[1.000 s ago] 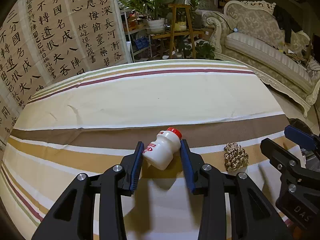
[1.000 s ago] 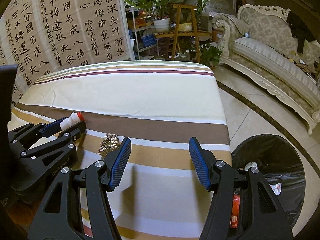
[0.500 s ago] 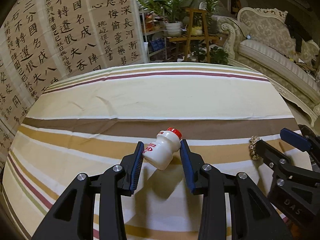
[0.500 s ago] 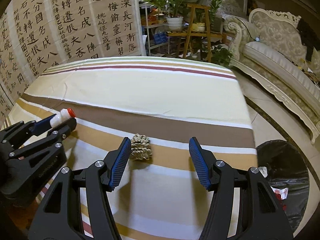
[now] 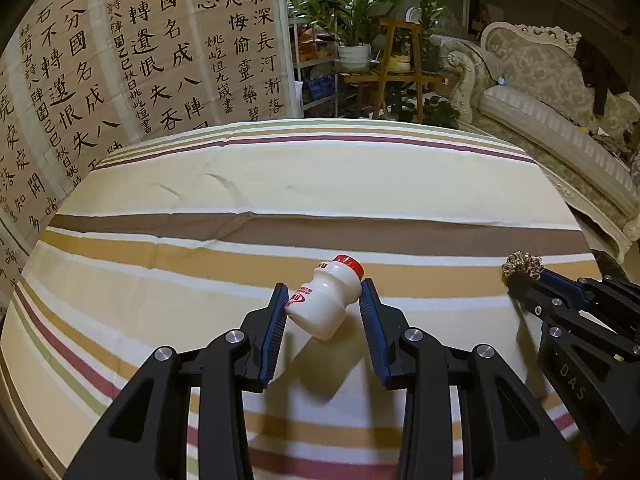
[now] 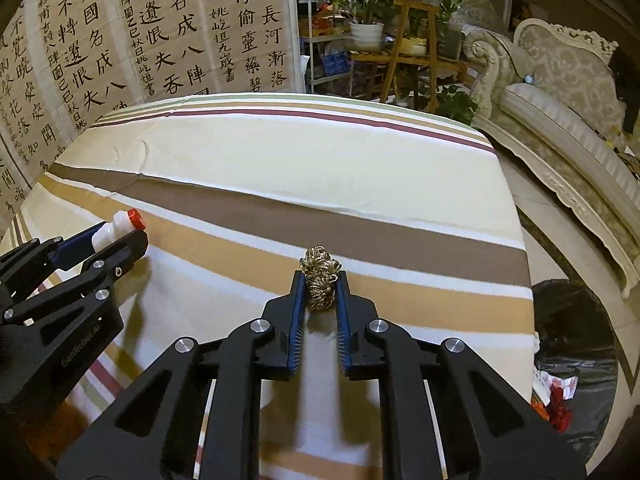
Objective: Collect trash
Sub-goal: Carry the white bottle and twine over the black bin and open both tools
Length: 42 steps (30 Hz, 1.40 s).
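Crumpled golden wad [image 6: 320, 283], squeezed in right gripper [image 6: 320, 294], striped cloth [image 6: 280, 168].

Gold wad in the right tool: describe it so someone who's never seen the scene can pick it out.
Start at the striped tablecloth; near its edge on the side of the black trash bin, the right tool is shut on a small crumpled gold wad, over the tan stripe. The only other item, a smooth white bottle with a red cap, sits in the left tool.
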Available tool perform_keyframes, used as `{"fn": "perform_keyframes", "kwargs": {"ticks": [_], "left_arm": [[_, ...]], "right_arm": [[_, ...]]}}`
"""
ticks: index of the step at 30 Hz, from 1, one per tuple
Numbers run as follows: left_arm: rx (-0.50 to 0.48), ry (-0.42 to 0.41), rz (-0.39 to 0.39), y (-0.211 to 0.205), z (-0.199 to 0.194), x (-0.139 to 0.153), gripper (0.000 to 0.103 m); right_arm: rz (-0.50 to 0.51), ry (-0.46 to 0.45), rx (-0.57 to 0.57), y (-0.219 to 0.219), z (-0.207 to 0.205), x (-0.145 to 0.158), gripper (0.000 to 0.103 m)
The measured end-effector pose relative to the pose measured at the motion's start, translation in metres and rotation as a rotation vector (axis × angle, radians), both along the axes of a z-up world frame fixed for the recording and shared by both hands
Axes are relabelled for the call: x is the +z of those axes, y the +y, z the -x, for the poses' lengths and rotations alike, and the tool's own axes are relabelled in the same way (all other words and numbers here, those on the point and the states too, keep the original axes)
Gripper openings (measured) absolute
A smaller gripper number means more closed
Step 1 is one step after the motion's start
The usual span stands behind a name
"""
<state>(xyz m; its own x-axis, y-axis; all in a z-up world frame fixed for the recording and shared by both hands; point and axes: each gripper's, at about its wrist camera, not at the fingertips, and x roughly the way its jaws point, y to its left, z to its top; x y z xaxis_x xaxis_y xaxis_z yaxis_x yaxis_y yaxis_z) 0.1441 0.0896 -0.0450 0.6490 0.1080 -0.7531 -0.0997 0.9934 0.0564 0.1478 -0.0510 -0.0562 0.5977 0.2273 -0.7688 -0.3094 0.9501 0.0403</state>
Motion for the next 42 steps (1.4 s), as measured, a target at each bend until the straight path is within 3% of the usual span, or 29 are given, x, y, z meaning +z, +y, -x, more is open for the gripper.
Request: {"fn": "perform_keyframes", "kwargs": {"ticks": [8,21,34,42], "left_arm": [[-0.030,-0.017,0.035,-0.017,0.022,0.006,0.037],[-0.160,-0.060,0.070,-0.088,0.058,0.017,0.037],[-0.321,-0.066,0.041,-0.174,0.067,0.014,0.037],[-0.395,-0.052,0.010,-0.221,0.064,0.002,0.038]], "right_arm": [[-0.025,-0.026,-0.045,-0.026,0.029,0.010,0.015],[-0.019,-0.066,-0.210,-0.115,0.084,0.010,0.015],[-0.031,-0.077,-0.413,-0.216,0.112,-0.001,0.015],[-0.034,-0.076,-0.489,-0.255,0.111,-0.008,0.015]]}}
